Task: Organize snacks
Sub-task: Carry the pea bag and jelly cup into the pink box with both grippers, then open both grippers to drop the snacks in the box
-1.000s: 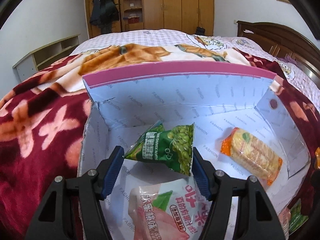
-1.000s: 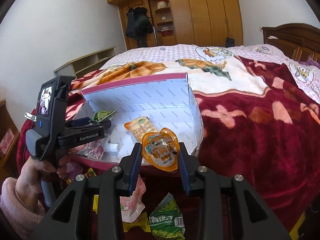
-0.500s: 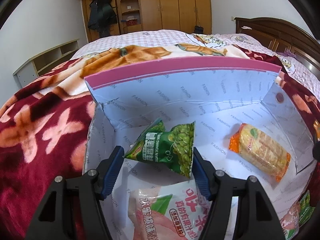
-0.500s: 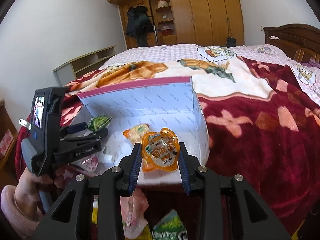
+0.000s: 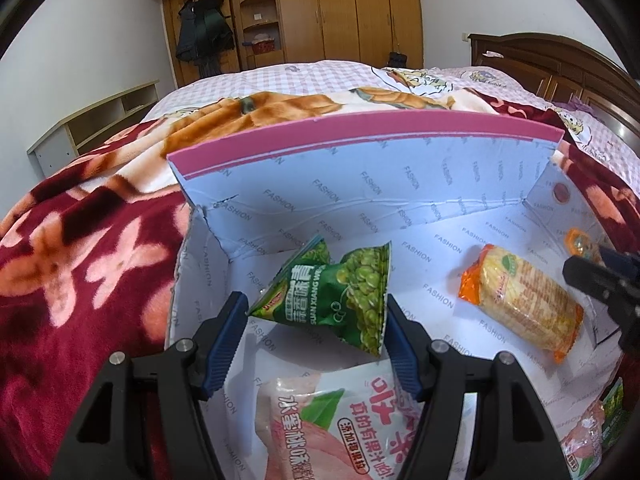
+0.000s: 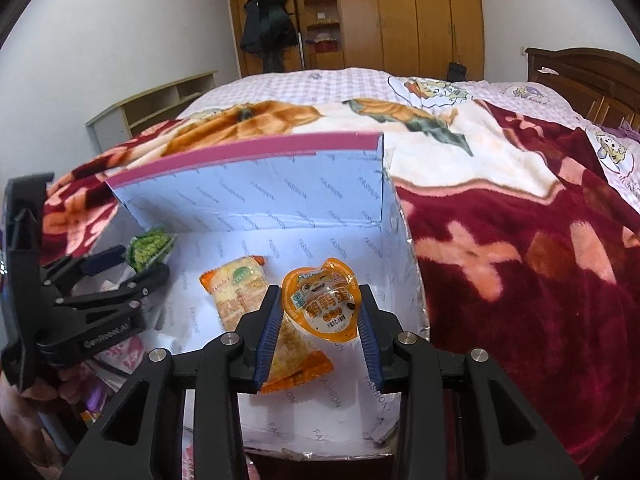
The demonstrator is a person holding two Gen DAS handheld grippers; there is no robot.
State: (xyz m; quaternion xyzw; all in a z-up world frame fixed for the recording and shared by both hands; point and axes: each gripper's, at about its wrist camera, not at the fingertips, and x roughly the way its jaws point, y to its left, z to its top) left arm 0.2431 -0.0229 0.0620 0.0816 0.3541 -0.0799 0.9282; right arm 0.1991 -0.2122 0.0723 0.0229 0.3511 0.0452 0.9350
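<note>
A pale blue box with a pink rim (image 5: 360, 136) lies open on the bed; it also shows in the right wrist view (image 6: 256, 152). My left gripper (image 5: 316, 312) is shut on a green pea snack bag (image 5: 340, 292) and holds it over the box's left part. My right gripper (image 6: 318, 312) is shut on an orange egg snack pack (image 6: 322, 304) over the box's right part. An orange cracker pack (image 5: 524, 304) lies on the box floor, also in the right wrist view (image 6: 240, 292). A pink peach snack bag (image 5: 340, 424) lies in the box below the left gripper.
The box sits on a dark red flowered blanket (image 6: 520, 264). More snack packs (image 5: 596, 428) lie outside the box's near edge. A wooden wardrobe (image 6: 400, 16), a low shelf (image 6: 152, 108) and the headboard (image 6: 584, 76) stand behind.
Both grippers have moved forward over the box with their snacks. The right gripper now shows at the right edge of the left wrist view.
</note>
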